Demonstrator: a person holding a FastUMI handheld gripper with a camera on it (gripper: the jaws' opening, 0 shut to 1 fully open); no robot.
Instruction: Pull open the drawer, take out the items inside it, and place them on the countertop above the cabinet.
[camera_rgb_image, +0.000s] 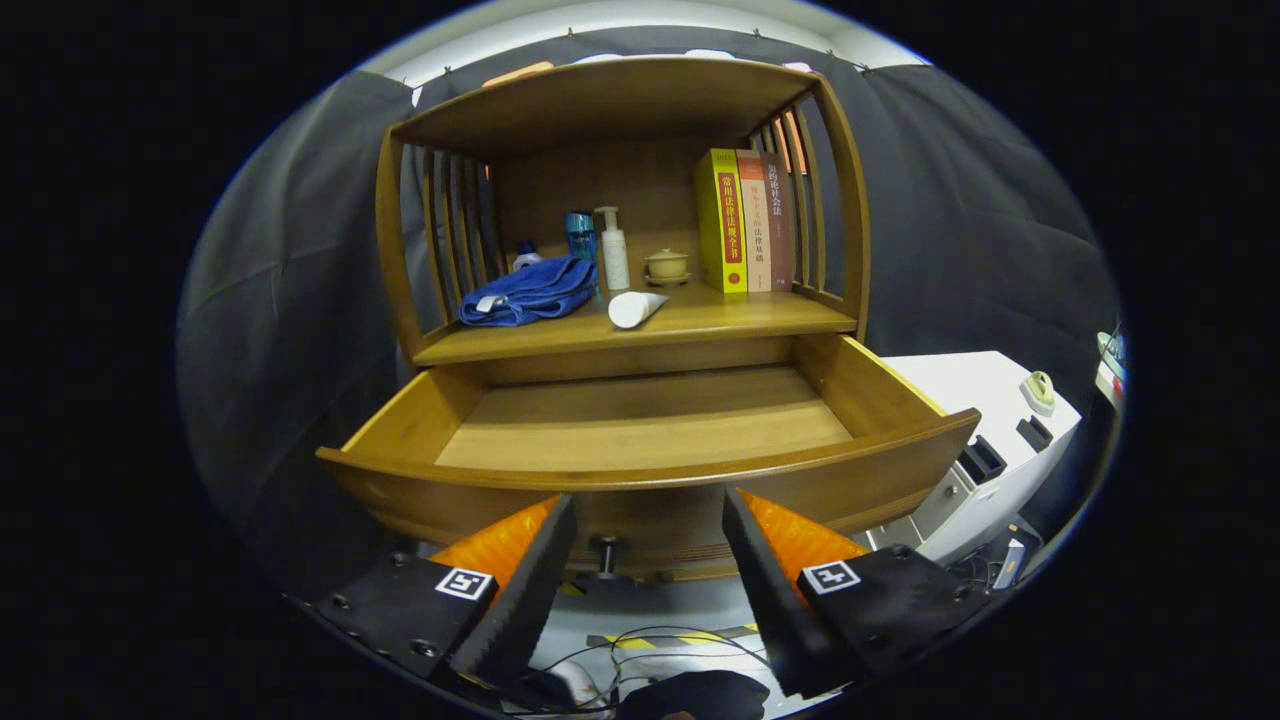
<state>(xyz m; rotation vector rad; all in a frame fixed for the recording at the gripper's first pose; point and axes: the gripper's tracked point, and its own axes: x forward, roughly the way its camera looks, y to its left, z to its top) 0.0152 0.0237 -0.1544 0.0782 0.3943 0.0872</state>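
Observation:
The wooden drawer (640, 470) of the cabinet stands pulled out toward me, and its inner floor shows bare wood. A small dark knob (606, 548) sits on the drawer front, between my fingers and closer to the left one. My gripper (648, 505) is open just in front of the drawer front, with nothing between its fingers. On the countertop (740, 315) above the drawer lie a folded blue cloth (528, 290) and a white tube (636, 307) on its side.
At the back of the countertop stand a blue bottle (579, 236), a white pump bottle (613, 248), a small lidded cup (666, 265) and three upright books (745, 220). A white machine (985, 440) stands right of the drawer. Cables (650, 640) lie on the floor below.

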